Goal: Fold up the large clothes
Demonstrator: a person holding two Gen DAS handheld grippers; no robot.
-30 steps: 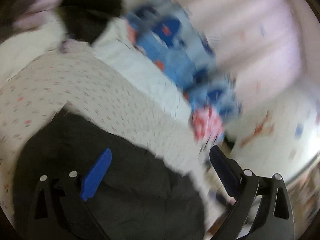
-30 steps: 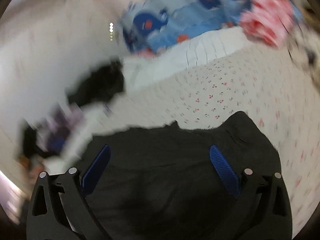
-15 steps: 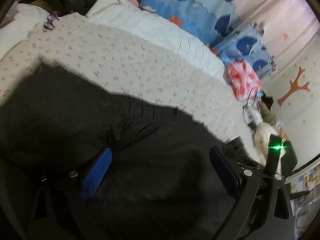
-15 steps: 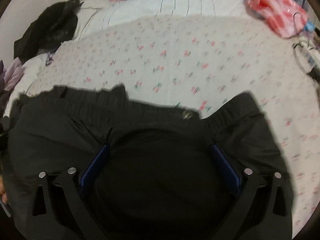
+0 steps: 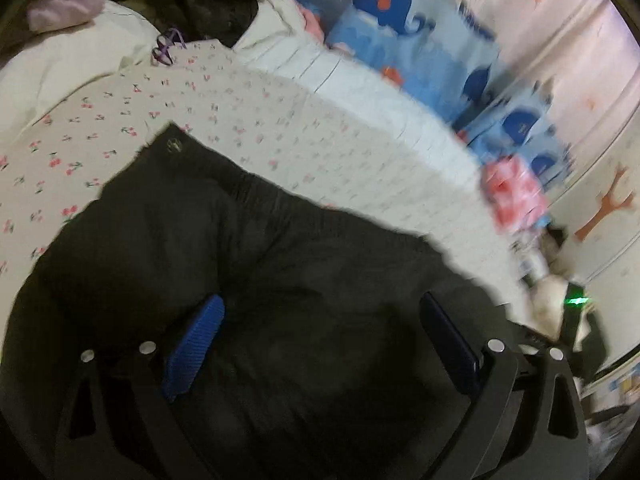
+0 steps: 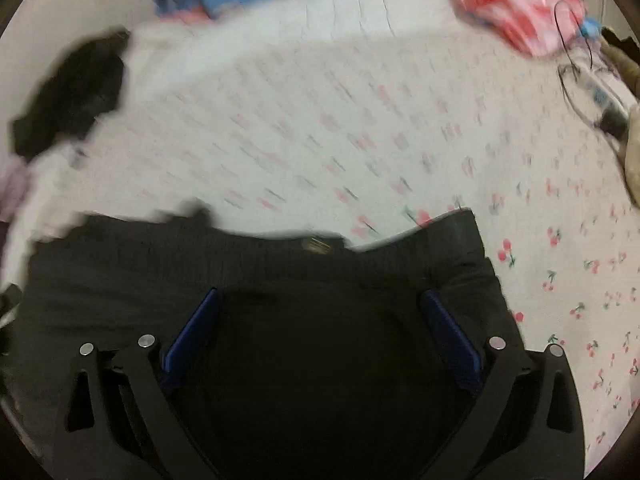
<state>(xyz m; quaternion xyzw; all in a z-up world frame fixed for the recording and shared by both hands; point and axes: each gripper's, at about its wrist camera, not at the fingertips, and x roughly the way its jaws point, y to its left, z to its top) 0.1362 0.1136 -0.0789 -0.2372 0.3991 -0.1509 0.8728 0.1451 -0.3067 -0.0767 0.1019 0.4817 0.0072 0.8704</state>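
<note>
A pair of black trousers (image 5: 280, 280) lies spread on the cherry-print bed sheet (image 5: 240, 136), its ribbed waistband (image 6: 280, 256) with a small metal button (image 6: 316, 245) toward the far side. My left gripper (image 5: 320, 312) hovers open over the trousers, blue pads wide apart, nothing between them. My right gripper (image 6: 320, 304) is also open, just short of the waistband, above the dark cloth. Both views are blurred by motion. Whether the fingers touch the cloth I cannot tell.
Whale-print blue bedding (image 5: 420, 40) and a white quilt (image 5: 360, 96) lie at the far side. A pink-red plastic bag (image 6: 520, 4) sits at the far right, a black garment (image 6: 68, 96) at the far left. Cables (image 6: 588, 80) lie at the right edge.
Both views have shifted over the trousers and blurred again. The right gripper sits slightly lower relative to the waistband. Both stay open.
</note>
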